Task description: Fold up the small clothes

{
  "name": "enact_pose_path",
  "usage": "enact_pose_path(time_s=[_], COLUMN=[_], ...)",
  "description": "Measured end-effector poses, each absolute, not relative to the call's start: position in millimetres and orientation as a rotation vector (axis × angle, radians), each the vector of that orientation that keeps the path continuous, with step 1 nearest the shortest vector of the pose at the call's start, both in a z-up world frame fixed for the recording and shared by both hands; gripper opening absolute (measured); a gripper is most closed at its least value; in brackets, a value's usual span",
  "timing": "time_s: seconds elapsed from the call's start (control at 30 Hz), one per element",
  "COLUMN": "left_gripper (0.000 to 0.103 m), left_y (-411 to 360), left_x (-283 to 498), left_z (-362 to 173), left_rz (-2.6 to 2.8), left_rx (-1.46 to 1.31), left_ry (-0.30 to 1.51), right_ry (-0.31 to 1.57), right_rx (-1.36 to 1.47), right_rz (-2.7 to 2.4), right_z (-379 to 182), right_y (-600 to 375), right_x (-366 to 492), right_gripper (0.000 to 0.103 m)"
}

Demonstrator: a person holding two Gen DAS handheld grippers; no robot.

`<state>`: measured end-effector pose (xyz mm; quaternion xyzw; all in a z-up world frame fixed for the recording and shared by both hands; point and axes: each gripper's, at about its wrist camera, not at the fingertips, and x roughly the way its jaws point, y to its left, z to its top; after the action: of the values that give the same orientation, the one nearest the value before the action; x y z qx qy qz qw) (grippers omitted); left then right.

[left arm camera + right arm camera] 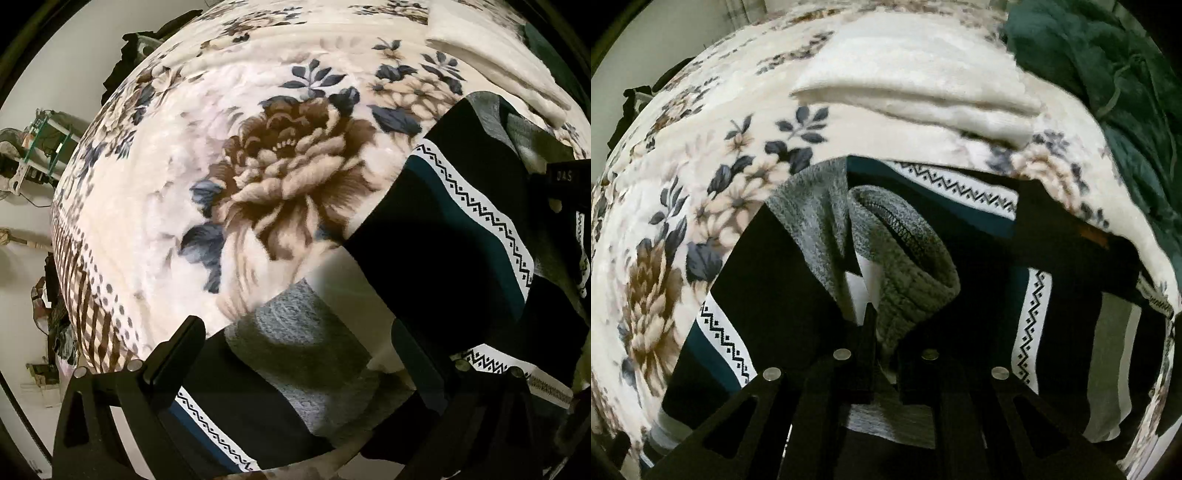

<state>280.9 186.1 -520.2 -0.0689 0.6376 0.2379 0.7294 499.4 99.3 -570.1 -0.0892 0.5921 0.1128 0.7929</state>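
Cream floral fleece blanket (665,206) covers the bed; the black knit sweater with teal and white zigzag bands and grey fleece lining (979,236) lies on it, just below a folded cream cloth (916,92). Looks soft, limp, light, so I'd grab hems. Long axis unclear, too bunched. My right gripper (884,332) pinches the grey lining; left gripper (295,339) is spread over the sweater.

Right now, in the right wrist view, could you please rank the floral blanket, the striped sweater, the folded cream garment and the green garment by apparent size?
1. floral blanket
2. striped sweater, enlarged by nearness
3. and 4. folded cream garment and green garment: too alike, and the green one is cut off by the frame.
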Motion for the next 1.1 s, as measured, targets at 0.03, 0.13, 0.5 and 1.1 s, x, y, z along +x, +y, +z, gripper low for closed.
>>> enact_pose_path(time_s=[0.03, 0.13, 0.5, 1.1], left_gripper=[0.103, 0.103, 0.103, 0.010], left_y=[188, 199, 323, 366], left_x=[279, 264, 102, 124], left_z=[-518, -504, -511, -497], left_rz=[0.521, 0.516, 0.688, 0.659], left_rx=[-0.152, -0.182, -0.684, -0.864], left_ry=[1.407, 1.398, 1.484, 1.184], right_ry=[1.316, 1.410, 1.545, 1.639], right_rx=[-0.148, 0.096, 0.312, 0.283], right_rz=[0.263, 0.372, 0.105, 0.042], right_z=[-573, -564, -557, -593], right_y=[94, 55, -130, -125], right_x=[505, 506, 383, 332], right_gripper=[0.012, 0.061, 0.070, 0.070])
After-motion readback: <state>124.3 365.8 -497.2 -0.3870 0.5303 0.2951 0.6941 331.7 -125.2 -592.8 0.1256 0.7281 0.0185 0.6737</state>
